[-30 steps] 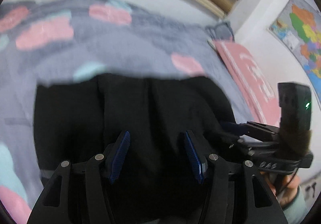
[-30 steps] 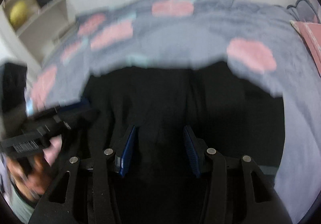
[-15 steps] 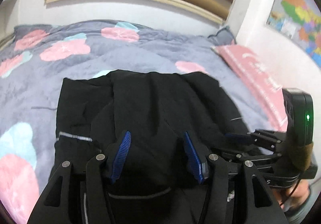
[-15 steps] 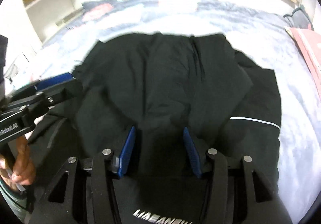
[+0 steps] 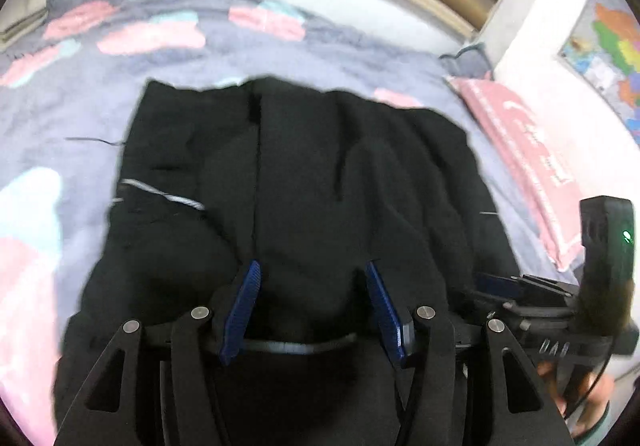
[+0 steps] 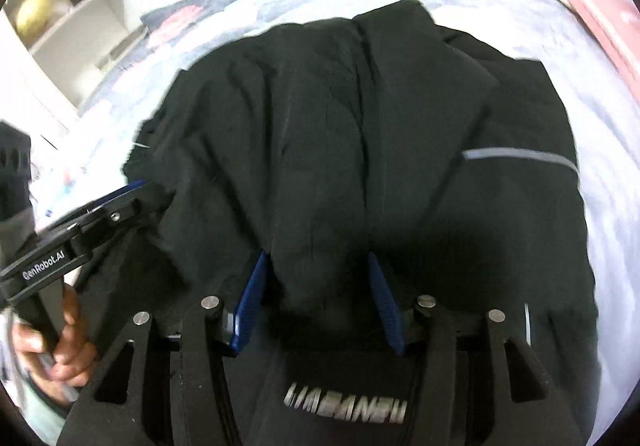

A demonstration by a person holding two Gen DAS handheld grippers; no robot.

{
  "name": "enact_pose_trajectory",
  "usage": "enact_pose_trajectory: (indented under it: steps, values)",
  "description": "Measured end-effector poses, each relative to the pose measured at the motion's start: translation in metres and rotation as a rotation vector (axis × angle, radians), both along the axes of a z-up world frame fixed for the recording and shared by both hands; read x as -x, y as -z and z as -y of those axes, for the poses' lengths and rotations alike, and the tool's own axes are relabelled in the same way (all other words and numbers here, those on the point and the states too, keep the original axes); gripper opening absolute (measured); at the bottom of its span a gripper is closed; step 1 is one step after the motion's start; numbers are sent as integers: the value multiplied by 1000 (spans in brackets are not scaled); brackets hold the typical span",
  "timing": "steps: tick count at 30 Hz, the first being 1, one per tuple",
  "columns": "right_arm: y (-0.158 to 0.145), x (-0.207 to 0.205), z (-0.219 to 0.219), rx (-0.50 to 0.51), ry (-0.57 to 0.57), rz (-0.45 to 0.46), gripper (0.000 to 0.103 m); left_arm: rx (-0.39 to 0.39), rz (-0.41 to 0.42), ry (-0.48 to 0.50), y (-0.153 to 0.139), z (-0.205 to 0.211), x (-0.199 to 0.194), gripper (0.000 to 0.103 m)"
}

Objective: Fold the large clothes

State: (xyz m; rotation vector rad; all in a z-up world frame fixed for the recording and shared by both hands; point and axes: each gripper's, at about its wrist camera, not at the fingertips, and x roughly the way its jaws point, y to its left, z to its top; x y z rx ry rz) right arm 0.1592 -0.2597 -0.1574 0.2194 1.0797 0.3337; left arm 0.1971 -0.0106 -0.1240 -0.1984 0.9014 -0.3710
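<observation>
Claws (image 5: 310, 306) amid black garment (image 5: 320, 174)

It was a home bedroom. A bed with a grey quilt (image 5: 360, 58) patterned in pink and teal blotches filled the view. A pink pillow (image 5: 528, 150) lay at three o'clock, a coloured wall map (image 5: 608, 54) hung at two, and white shelves (image 6: 80, 18) with a yellow ball (image 6: 32, 12) stood at ten.
</observation>
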Motion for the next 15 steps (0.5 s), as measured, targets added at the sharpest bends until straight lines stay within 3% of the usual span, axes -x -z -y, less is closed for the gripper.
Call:
enact_pose_trajectory:
  steps: [3, 9, 15]
  values:
    - [-18, 31, 13, -3, 15, 23, 58, -10, 28, -8, -18, -20, 37, 57]
    - [-43, 118, 41, 143, 60, 124, 68, -119, 113, -54, -34, -65, 117, 58]
    - [-30, 174, 81, 186, 152, 100, 68, -59, 41, -154, -12, -131, 171, 61]
